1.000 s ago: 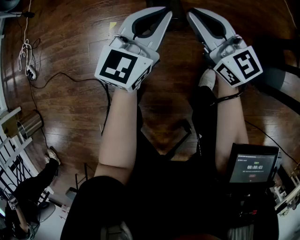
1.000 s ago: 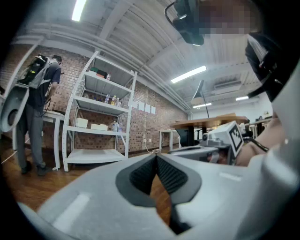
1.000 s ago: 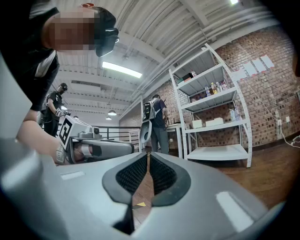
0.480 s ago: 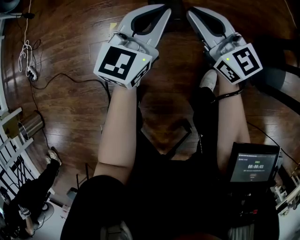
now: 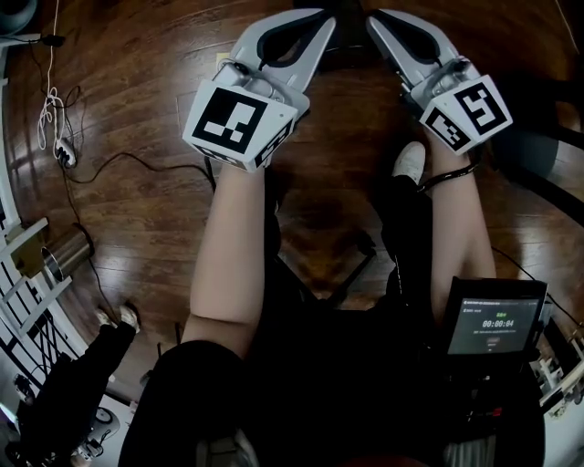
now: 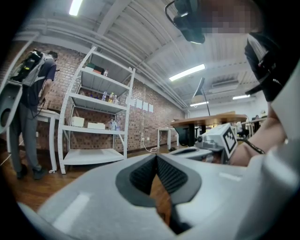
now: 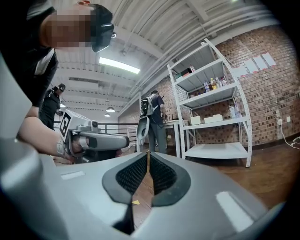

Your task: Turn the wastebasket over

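The only thing I can take for the wastebasket (image 5: 66, 248) is a shiny metal cylinder at the far left of the head view, on the floor (image 5: 137, 210) just beside a white shelf rack (image 5: 26, 296). It sits well apart from both grippers, off to the left of the left forearm (image 5: 228, 264). Its dark open mouth faces the picture's left edge. From this angle I cannot tell whether it stands upright or leans.

My left gripper (image 5: 324, 20) and right gripper (image 5: 376, 20) are held out ahead of the body, side by side, with their tips angled toward each other near the top of the head view. Both forearms are bare and stretched forward.

In the left gripper view the left gripper (image 6: 156, 155) has its two jaws brought together at the tips with nothing between them. The right gripper (image 7: 148, 152) looks the same in its own view: tips together and empty. Neither gripper view shows the wastebasket.

The jaws are smooth grey plastic with black ribbed pads (image 7: 131, 174) on the inner faces. The floor is dark, glossy wood planks with thin black cables (image 5: 119, 160) trailing across it. Past the jaws stand white metal shelves (image 6: 101, 117) against a red brick wall (image 7: 272, 79).
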A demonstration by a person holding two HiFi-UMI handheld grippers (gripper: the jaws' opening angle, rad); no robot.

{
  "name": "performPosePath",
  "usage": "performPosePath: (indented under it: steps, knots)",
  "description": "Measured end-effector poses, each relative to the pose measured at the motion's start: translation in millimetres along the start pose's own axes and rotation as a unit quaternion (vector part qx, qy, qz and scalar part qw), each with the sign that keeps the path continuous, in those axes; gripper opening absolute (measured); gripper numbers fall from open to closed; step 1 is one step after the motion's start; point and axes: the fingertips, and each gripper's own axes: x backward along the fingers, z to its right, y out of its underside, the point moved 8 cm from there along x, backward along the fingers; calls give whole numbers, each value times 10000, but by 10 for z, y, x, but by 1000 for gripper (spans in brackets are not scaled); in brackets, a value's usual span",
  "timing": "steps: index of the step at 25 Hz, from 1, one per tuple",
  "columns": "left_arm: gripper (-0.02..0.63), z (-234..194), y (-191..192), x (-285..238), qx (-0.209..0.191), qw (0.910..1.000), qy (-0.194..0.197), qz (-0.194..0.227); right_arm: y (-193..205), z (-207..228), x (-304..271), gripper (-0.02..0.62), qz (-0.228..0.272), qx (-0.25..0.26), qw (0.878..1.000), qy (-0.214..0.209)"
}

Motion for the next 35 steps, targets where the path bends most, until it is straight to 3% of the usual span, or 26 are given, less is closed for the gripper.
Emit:
performPosePath:
  steps: [5, 13, 20, 27, 35]
  knots:
    - [2, -346, -31, -205, 287, 9994, -111, 185, 150, 206, -258, 12, -343, 118, 9991, -235]
    - [2, -607, 38, -334, 281, 9994, -167, 117, 188, 326, -524, 12, -404, 167, 9984, -355]
    - [2, -855, -54, -706, 223, 9996, -171, 87, -109, 822, -738, 12, -13, -36, 10000, -78]
    - [2, -976, -155, -772, 99, 9998, -155, 116, -224, 974, -891, 12, 161, -125, 9998, 75]
    - [2, -1113, -321, -791, 210, 9988, -238, 364, -1, 1130, -1003, 25, 145, -692, 9970, 330]
